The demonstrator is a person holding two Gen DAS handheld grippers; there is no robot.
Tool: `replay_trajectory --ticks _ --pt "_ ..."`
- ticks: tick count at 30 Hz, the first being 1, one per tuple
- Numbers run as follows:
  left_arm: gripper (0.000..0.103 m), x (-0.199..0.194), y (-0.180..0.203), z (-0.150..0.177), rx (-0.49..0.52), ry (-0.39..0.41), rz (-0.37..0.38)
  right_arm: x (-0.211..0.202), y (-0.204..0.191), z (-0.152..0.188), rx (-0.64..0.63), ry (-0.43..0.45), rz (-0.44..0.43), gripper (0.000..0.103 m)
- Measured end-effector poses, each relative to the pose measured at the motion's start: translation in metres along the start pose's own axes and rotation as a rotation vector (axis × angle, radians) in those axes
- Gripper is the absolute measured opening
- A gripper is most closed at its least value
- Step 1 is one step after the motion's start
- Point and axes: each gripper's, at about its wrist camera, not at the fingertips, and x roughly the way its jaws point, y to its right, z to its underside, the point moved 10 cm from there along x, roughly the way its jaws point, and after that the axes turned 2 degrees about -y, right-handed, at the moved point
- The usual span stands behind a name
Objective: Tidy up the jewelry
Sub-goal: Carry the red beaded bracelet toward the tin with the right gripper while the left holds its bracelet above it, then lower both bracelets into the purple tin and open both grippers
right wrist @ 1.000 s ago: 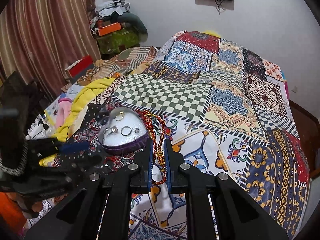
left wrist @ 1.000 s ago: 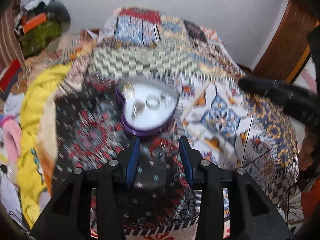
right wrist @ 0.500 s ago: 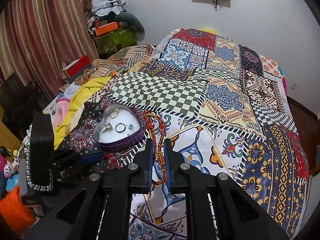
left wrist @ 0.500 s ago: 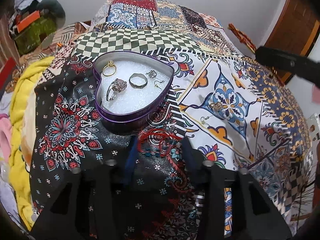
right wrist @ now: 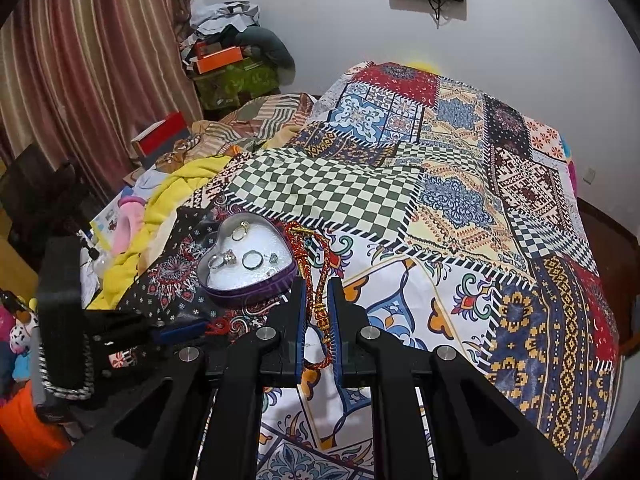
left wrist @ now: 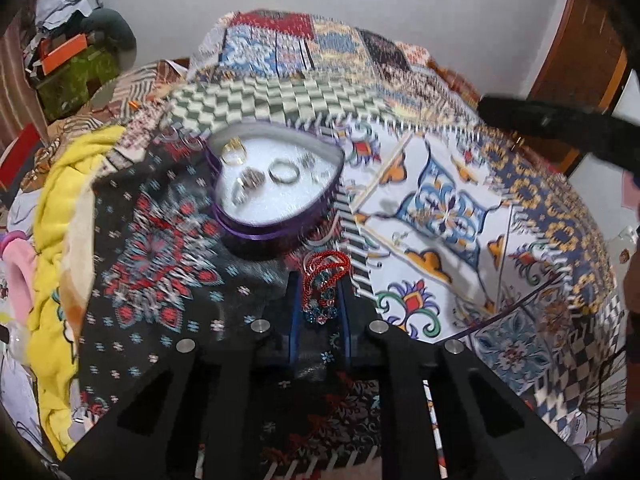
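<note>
A purple heart-shaped tin [left wrist: 256, 232] lies on the patterned bedspread and holds several rings [left wrist: 284, 171] on a white pad. Just in front of it, my left gripper [left wrist: 319, 284] is shut on a red bead bracelet [left wrist: 325, 266] with blue beads hanging below. In the right wrist view the tin [right wrist: 248, 296] sits left of my right gripper [right wrist: 316, 292], which is shut on a red-and-gold braided cord [right wrist: 318, 248] trailing up past the tin. The left gripper [right wrist: 200, 326] shows there too, low on the left, with the red bracelet [right wrist: 218, 325] at its tips.
The patchwork bedspread [right wrist: 460, 200] stretches away to the right and back. A yellow blanket [left wrist: 60, 200] and soft toys crowd the bed's left edge. Boxes and clothes are piled by the curtain [right wrist: 80, 80]. The right gripper's black body [left wrist: 552, 124] crosses the upper right of the left wrist view.
My left gripper went from wide open to shut on the red bead bracelet, which lay on the cloth in front of the tin. The right gripper kept hold of the cord and barely moved.
</note>
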Motion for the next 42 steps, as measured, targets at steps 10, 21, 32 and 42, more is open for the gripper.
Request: replay_trajectory --ticks 10,21,32,42 --pt "0.015 -0.049 -0.017 -0.046 -0.027 0.139 -0.02 -0.001 -0.011 -0.016 -0.007 0.032 -0.014 0.009" --pt "0.015 -0.062 -0.031 -0.082 -0.029 0.217 -0.034 0.015 -0.035 -0.033 -0.036 0.042 -0.048 0.009" --pt "0.015 -0.016 -0.039 -0.093 -0.042 0.146 -0.008 0.053 -0.037 -0.028 -0.03 -0.029 -0.074 0.009" --pt "0.015 0.014 -0.051 -0.093 -0.036 0.089 -0.016 0.089 -0.041 -0.017 -0.033 -0.114 -0.095 0.009"
